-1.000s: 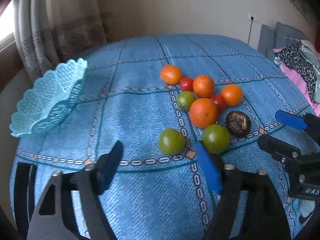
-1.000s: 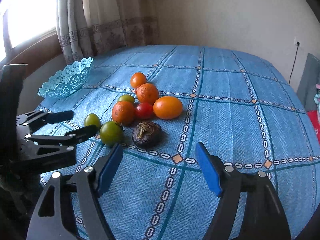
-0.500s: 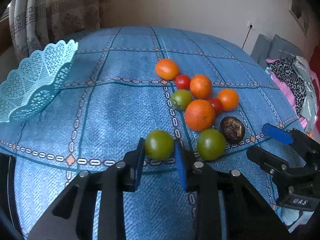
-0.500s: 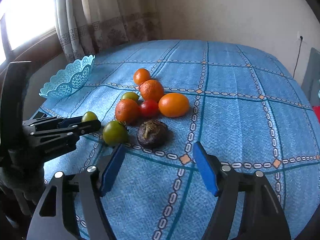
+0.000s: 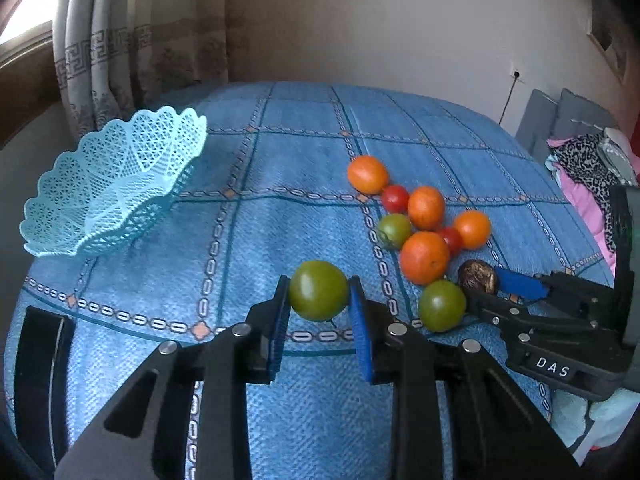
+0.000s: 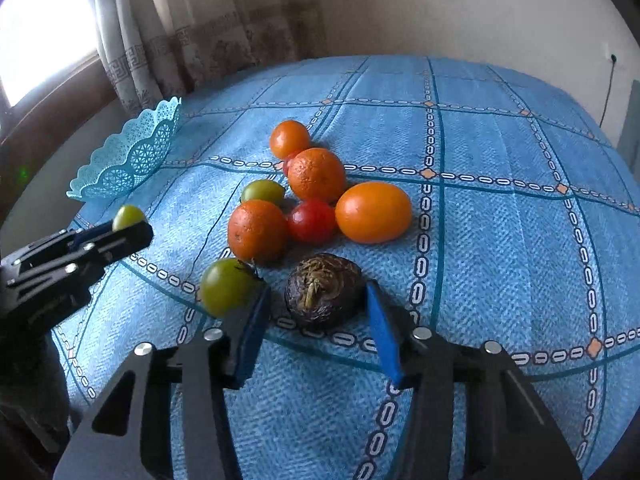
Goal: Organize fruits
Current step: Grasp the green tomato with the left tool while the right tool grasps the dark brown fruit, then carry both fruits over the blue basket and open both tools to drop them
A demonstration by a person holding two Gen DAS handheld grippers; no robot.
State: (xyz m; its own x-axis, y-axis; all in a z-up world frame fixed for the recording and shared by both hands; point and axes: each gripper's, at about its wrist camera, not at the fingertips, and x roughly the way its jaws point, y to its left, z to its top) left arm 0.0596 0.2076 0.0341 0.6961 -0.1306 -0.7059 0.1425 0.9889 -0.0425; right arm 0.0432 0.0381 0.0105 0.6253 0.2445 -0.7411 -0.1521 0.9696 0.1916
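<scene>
My left gripper is shut on a green tomato and holds it just above the blue cloth; the right wrist view shows this tomato at the left. My right gripper is open, one finger on each side of a dark wrinkled fruit without clamping it. A second green tomato touches its left finger. Behind lie several oranges, two red tomatoes and a small green tomato. The light blue lattice basket stands empty at the far left.
The blue checked tablecloth curves down at the near and left edges. Curtains and a window are behind the basket. Cushions and clothes lie past the right edge. A wall socket with a cable is at the back.
My left gripper went from wide open to shut on the green tomato and raised it slightly. My right gripper moved forward until its open fingers flank the dark fruit.
</scene>
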